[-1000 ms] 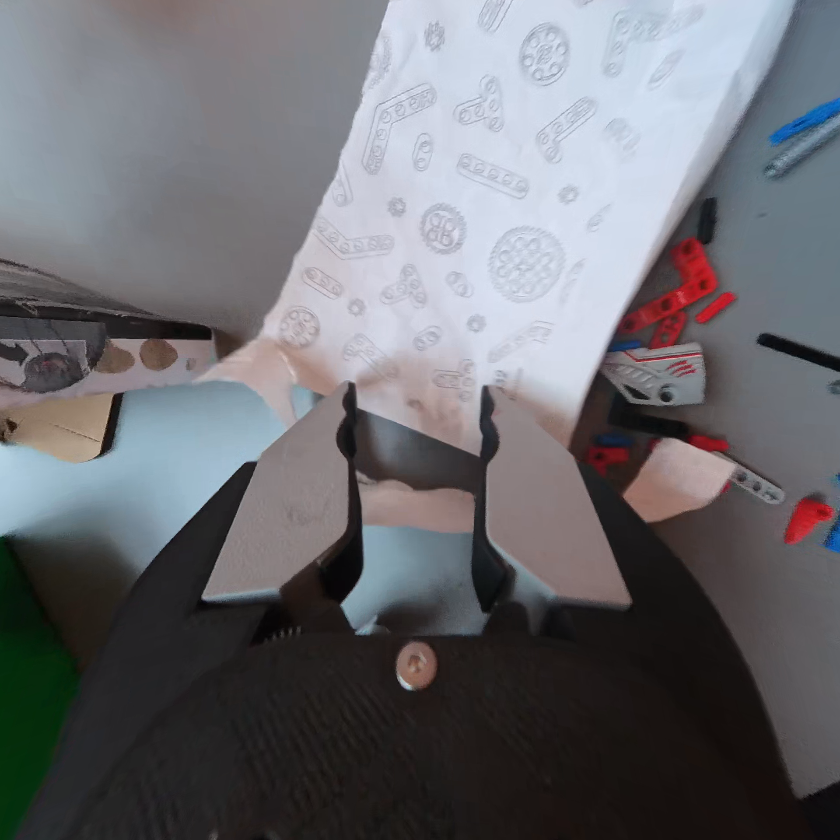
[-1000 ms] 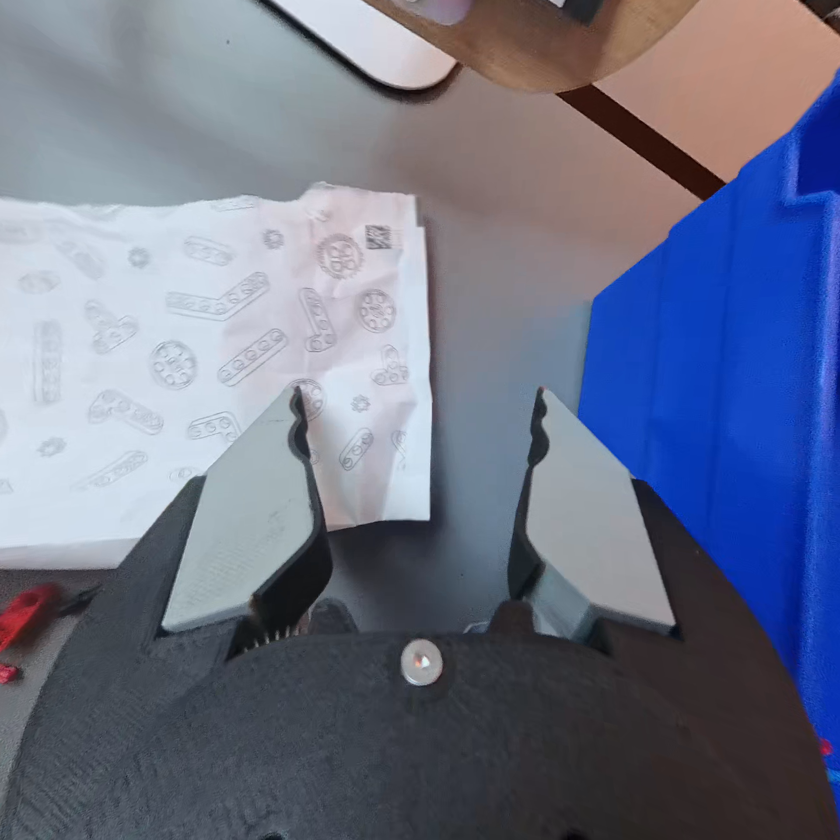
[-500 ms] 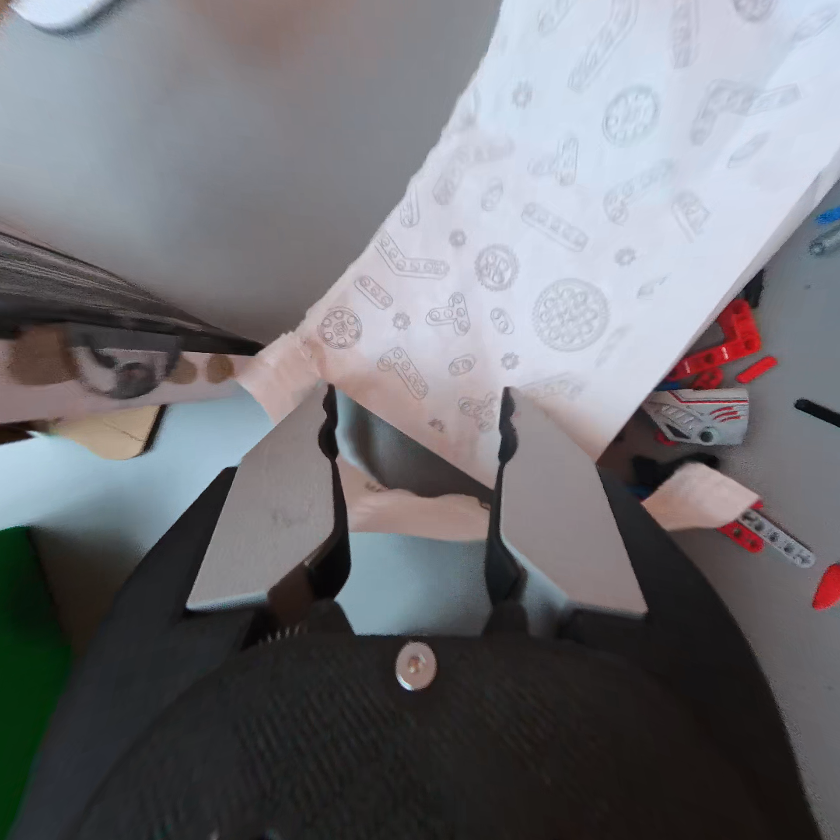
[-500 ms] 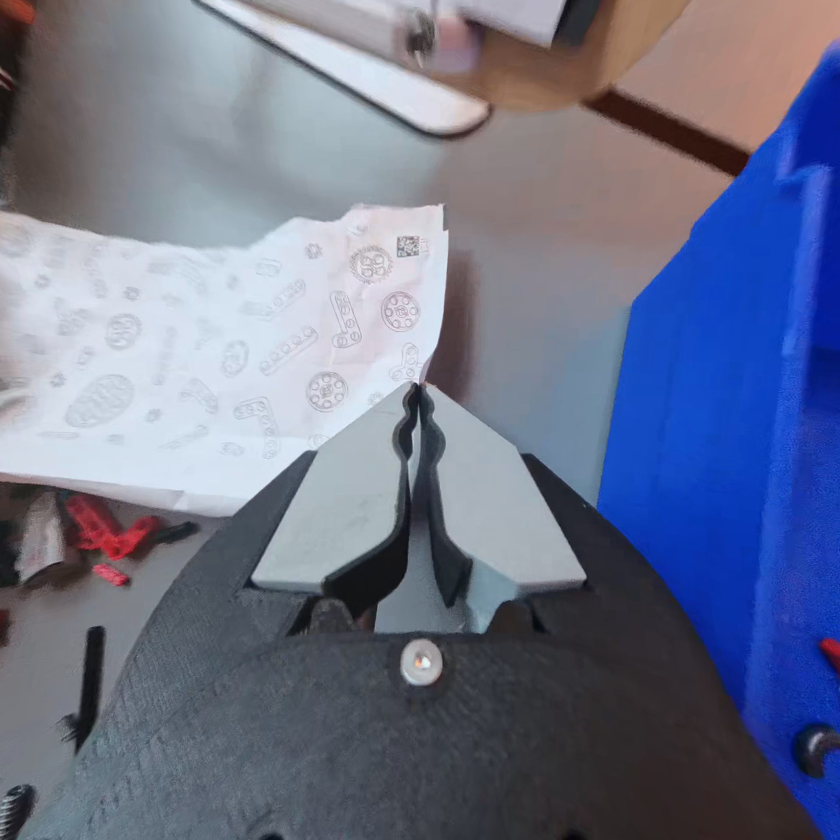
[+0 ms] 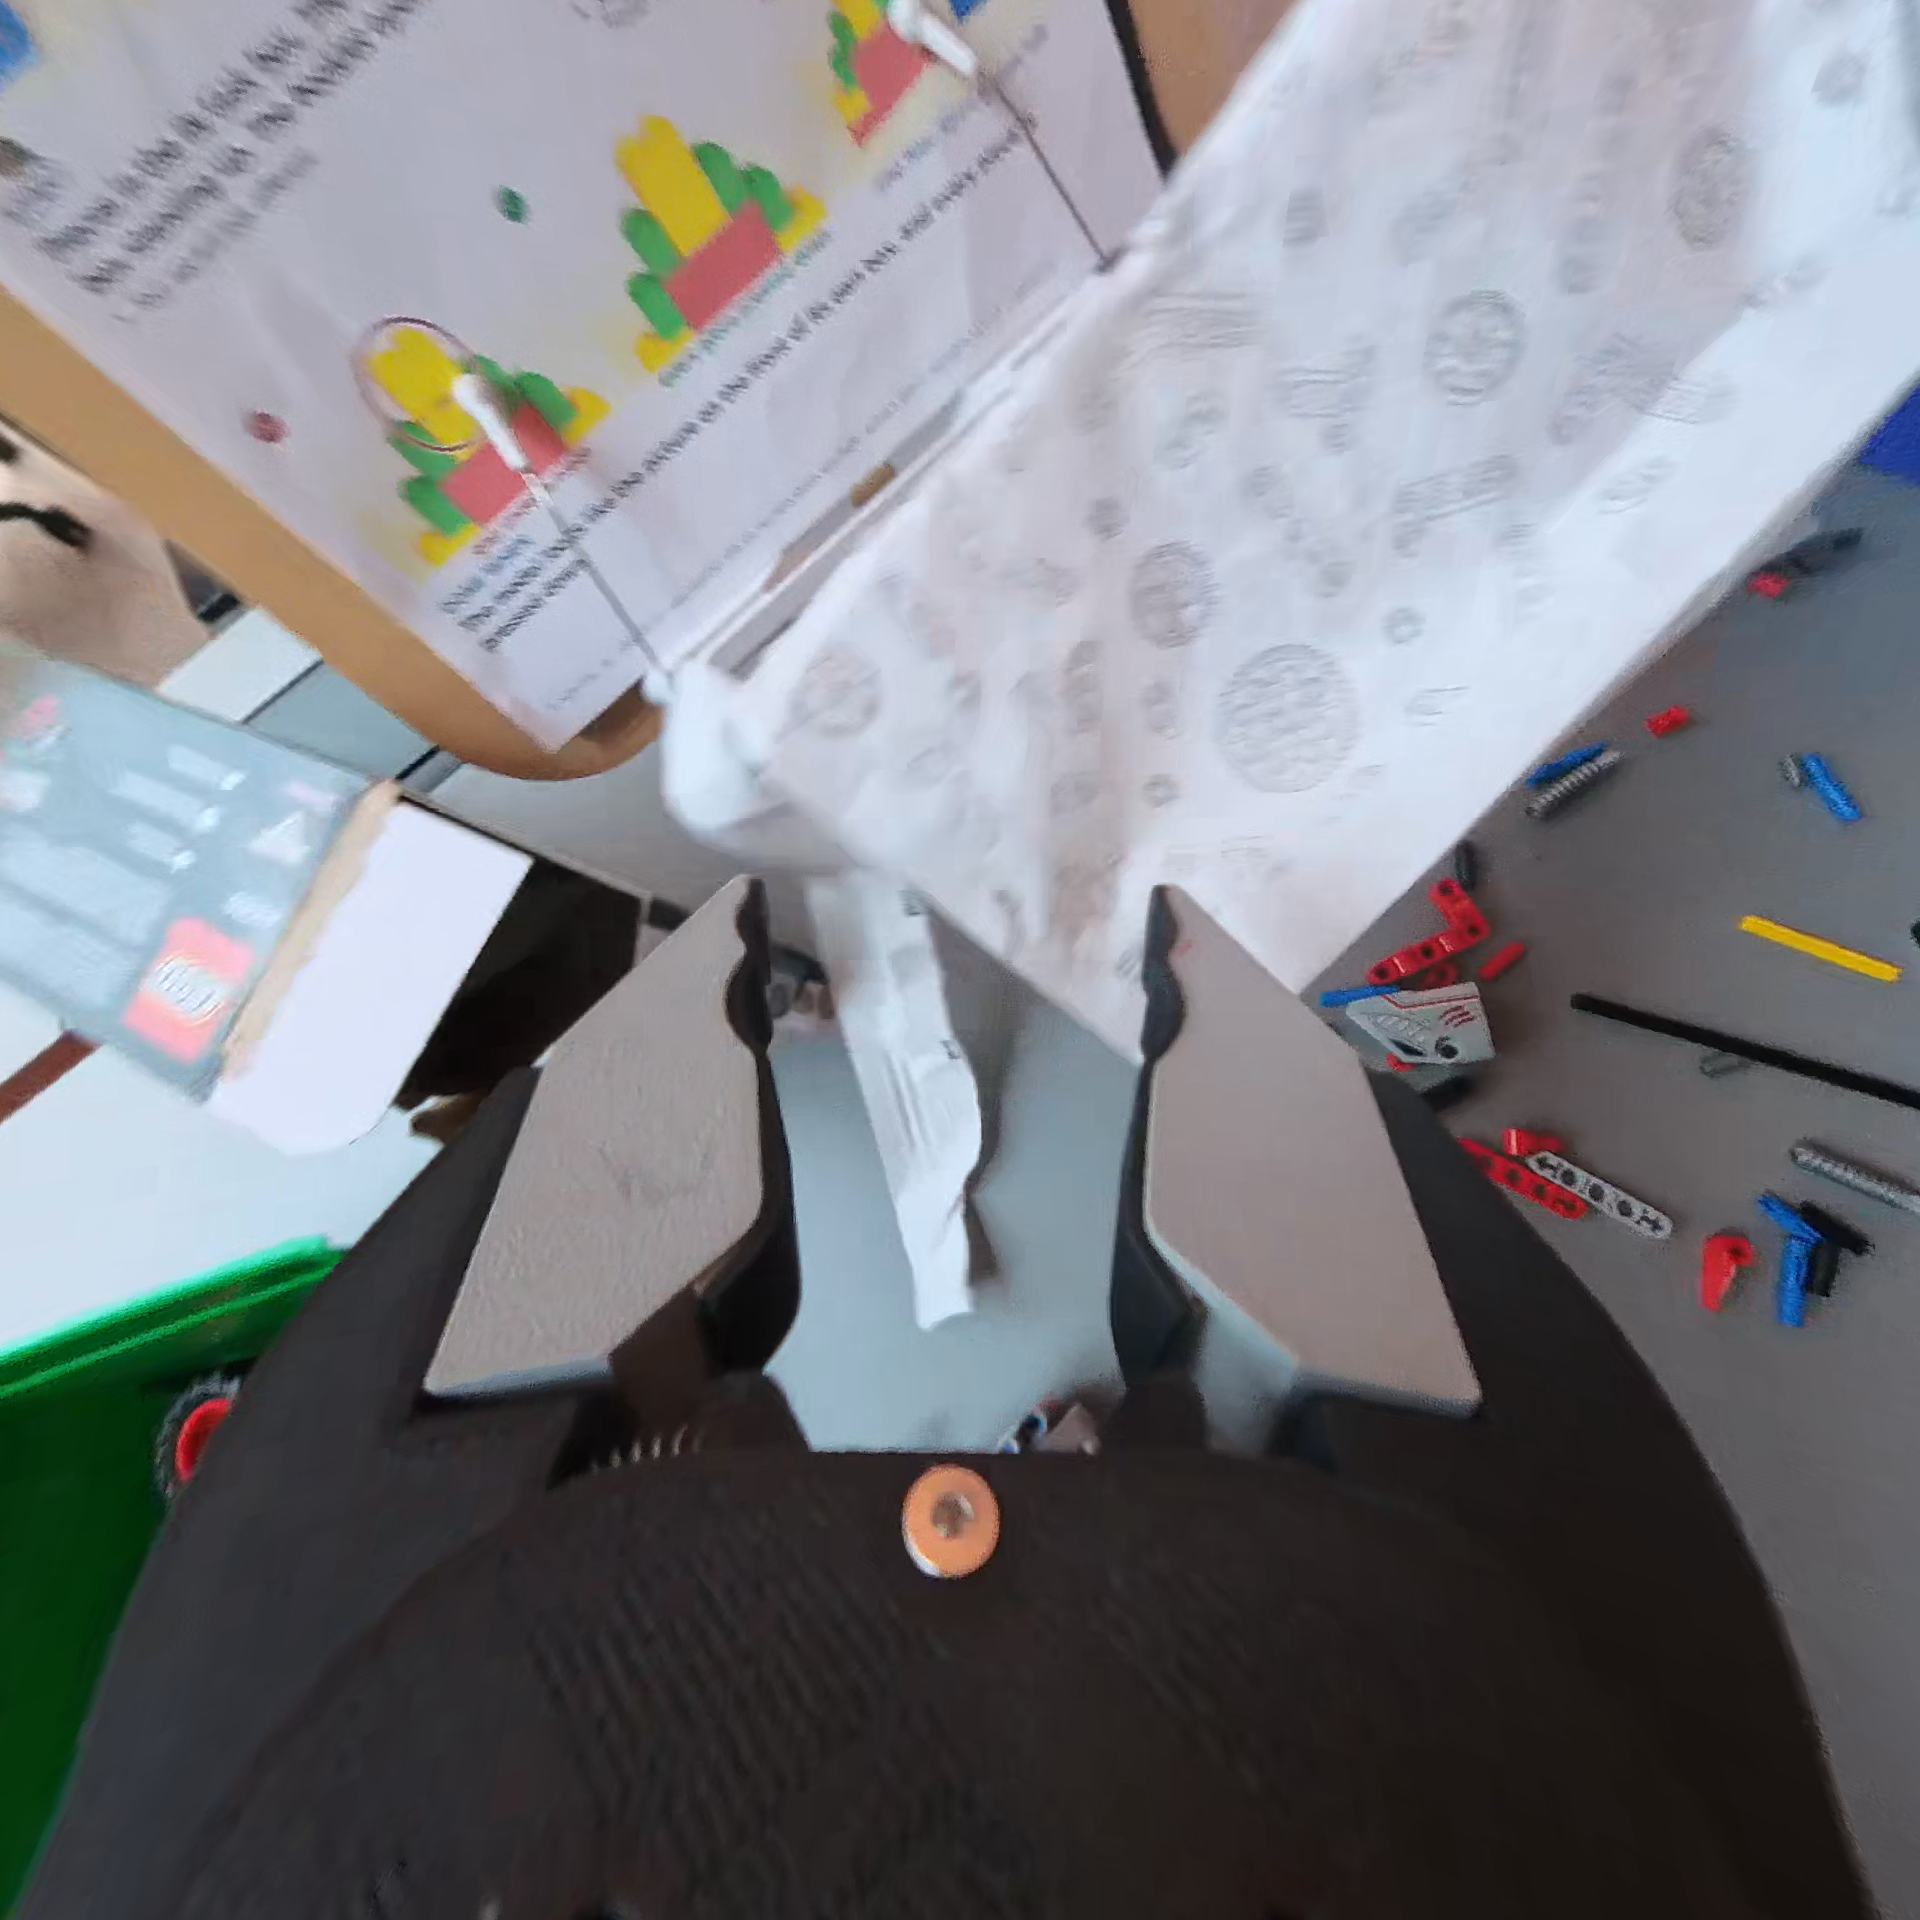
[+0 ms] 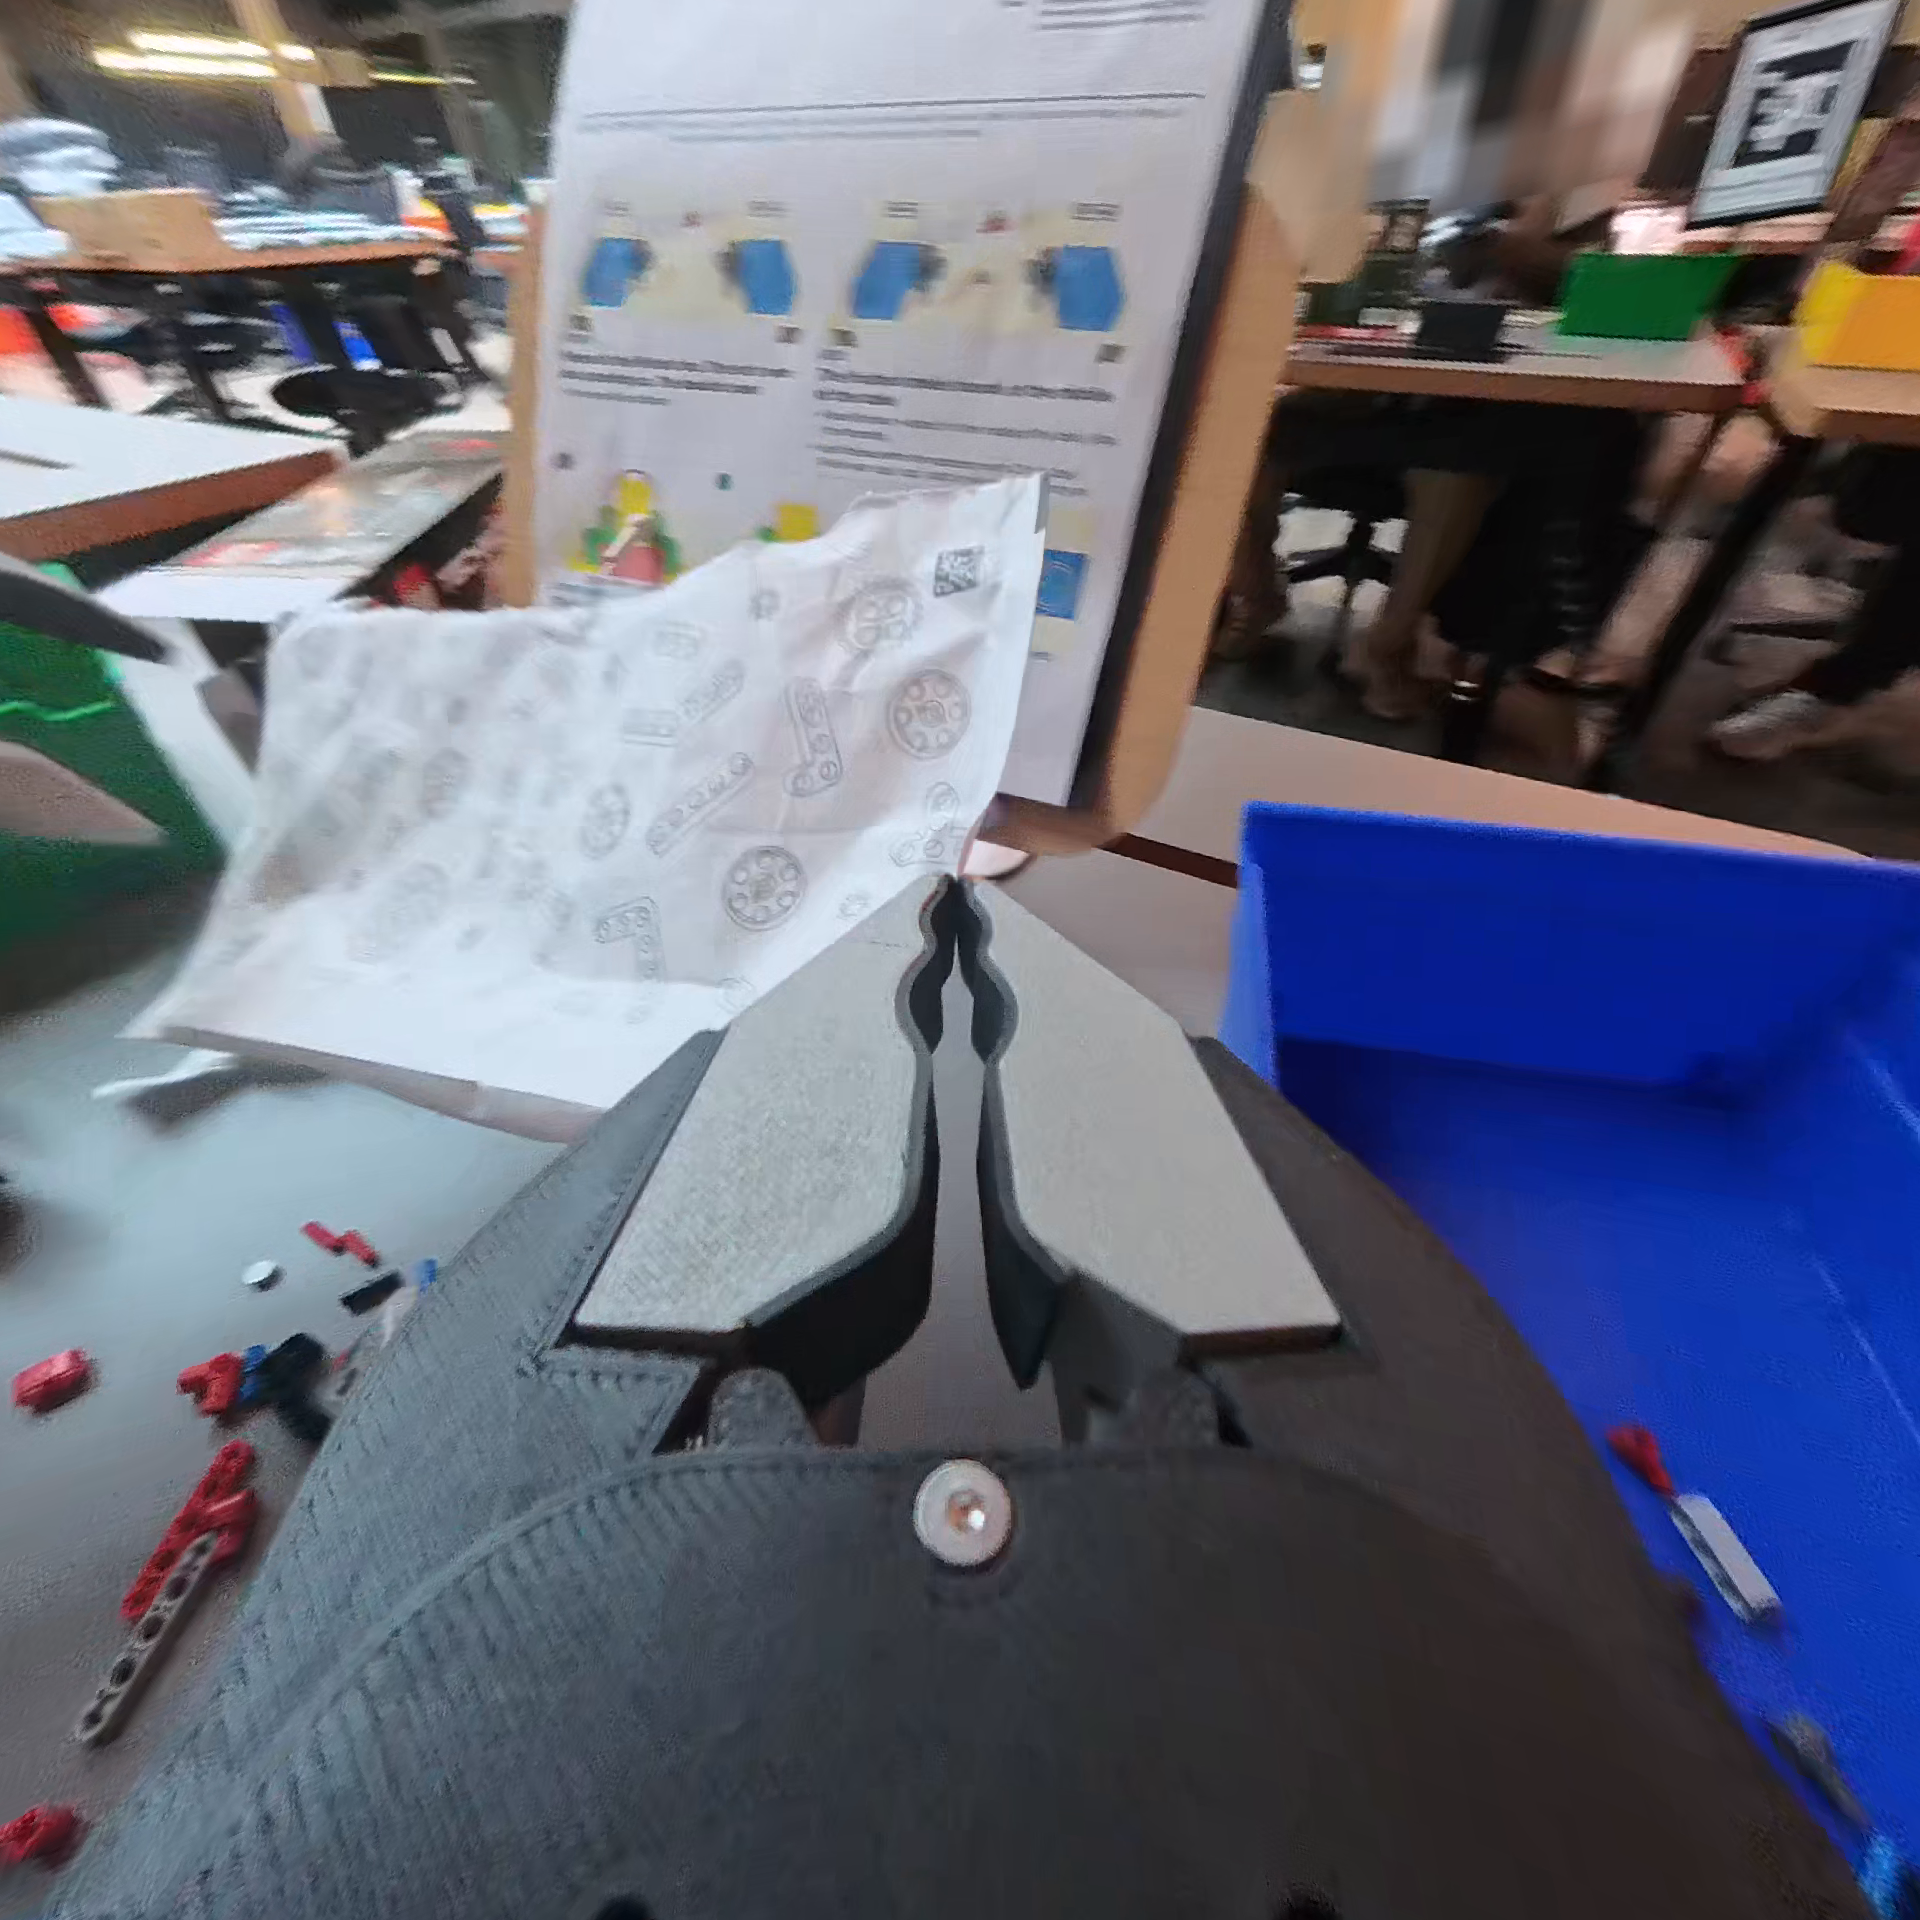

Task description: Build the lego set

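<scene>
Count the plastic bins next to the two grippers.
2. A blue bin sits right of the right gripper, which pinches the paper bag. A green bin sits left of the open left gripper. Far bins excluded.

Grey matte tabletop (image 5: 1662, 727), strewn with small loose plastic lego pieces (image 5: 1434, 945): red angled beams, blue pins, a thin yellow rod (image 5: 1818, 948), a long black axle (image 5: 1745, 1049), a grey perforated beam (image 6: 135, 1652). Blue plastic bin (image 6: 1558, 935) at the right edge, green plastic bin (image 5: 94, 1455) at the left.

Paper bag (image 5: 1299, 582) motion-blurred, cut off at top-right edge
</scene>
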